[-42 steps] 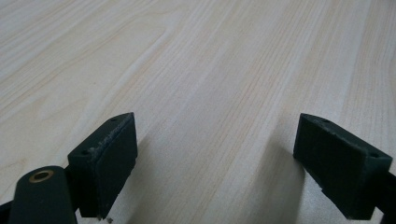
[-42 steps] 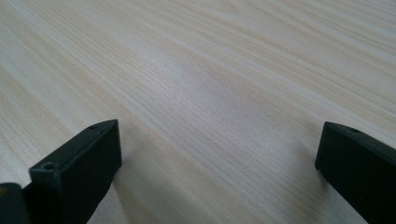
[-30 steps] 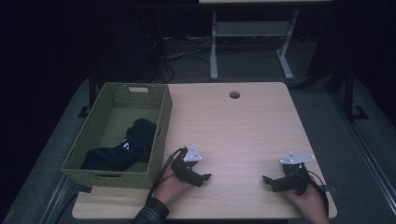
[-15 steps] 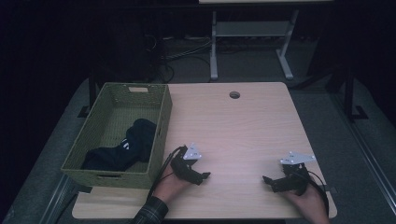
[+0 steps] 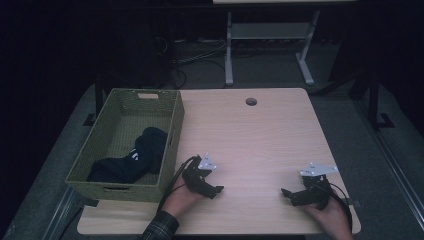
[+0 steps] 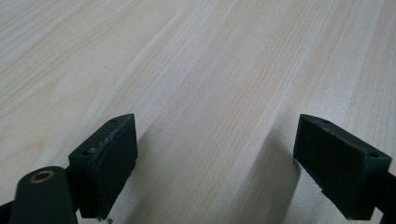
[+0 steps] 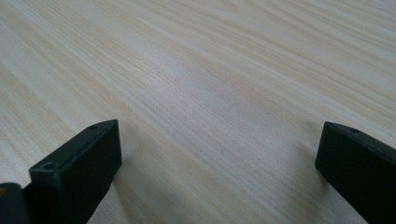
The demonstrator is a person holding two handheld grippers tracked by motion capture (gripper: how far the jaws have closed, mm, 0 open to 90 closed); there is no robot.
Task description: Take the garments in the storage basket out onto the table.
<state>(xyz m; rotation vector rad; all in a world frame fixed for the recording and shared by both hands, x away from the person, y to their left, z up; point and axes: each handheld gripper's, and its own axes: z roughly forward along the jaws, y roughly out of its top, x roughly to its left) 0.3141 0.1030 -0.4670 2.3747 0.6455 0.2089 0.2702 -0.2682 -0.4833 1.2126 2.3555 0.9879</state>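
High view, left gripper (image 5: 216, 190): I see it resting low on the table (image 5: 260, 135), just beside the basket (image 5: 170, 145).
High view, right gripper (image 5: 286, 193): low at the table's near right, well apart from the left.
High view, cloth (image 5: 135, 157): dark, lying inside the basket.
Left gripper view: I read 2 jaws spread wide, bare wood between.
Right gripper view: 2 jaws spread wide, nothing held.
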